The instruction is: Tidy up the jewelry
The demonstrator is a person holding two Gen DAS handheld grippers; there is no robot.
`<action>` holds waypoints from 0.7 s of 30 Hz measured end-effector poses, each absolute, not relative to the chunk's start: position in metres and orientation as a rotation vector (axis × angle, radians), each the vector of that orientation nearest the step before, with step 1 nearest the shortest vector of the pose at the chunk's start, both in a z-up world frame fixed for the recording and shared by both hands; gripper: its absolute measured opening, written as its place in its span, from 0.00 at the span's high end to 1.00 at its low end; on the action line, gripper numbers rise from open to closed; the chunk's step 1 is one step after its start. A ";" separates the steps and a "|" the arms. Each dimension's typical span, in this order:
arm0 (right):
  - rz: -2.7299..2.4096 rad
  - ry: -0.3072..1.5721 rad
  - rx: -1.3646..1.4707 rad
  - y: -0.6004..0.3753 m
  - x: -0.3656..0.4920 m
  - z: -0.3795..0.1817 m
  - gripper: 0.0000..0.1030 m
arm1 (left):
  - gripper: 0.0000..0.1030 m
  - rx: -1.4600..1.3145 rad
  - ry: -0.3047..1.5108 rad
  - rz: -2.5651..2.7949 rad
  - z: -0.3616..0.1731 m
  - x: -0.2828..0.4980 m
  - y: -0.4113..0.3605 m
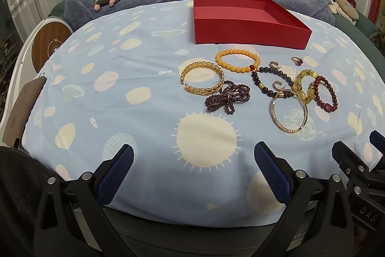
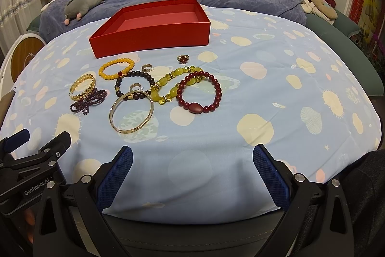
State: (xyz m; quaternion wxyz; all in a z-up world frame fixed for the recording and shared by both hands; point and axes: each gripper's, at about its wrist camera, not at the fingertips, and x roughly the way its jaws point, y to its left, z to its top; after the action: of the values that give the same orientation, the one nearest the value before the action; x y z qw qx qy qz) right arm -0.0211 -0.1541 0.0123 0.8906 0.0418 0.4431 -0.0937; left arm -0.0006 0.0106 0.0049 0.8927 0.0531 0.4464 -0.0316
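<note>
Both grippers hover at the cloth's [image 1: 144,45] near edge, left gripper [image 1: 193,172] spread wide, right gripper [image 2: 192,172] spread wide too, nothing between the fingers. Jewelry [image 2: 144,88] lies clustered mid-cloth, bangle [image 2: 131,113] nearest; the red box [image 2: 154,33] sits just behind it toward the far edge

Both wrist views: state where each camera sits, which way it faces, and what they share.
Left wrist: behind the open left gripper, facing the red box ahead and to the right; the right gripper shows at the right edge.
Right wrist: behind the open right gripper, box ahead and to the left; the left gripper shows at the left edge.
Shared: box, gold bangle, patterned sheet.
</note>
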 end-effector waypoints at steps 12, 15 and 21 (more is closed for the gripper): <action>-0.195 0.919 0.087 -0.154 -0.021 0.012 0.07 | 0.07 0.111 0.926 -0.070 0.005 0.000 0.011; -0.195 0.919 0.085 -0.154 -0.021 0.012 0.07 | 0.07 0.111 0.925 -0.070 0.005 -0.001 0.011; -0.196 0.918 0.085 -0.155 -0.021 0.013 0.07 | 0.07 0.111 0.925 -0.070 0.005 -0.001 0.011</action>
State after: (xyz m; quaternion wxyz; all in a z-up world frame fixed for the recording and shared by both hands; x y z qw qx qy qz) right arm -0.0213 -0.1546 0.0131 0.8910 0.0410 0.4423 -0.0942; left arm -0.0009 0.0109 0.0050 0.8928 0.0536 0.4459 -0.0336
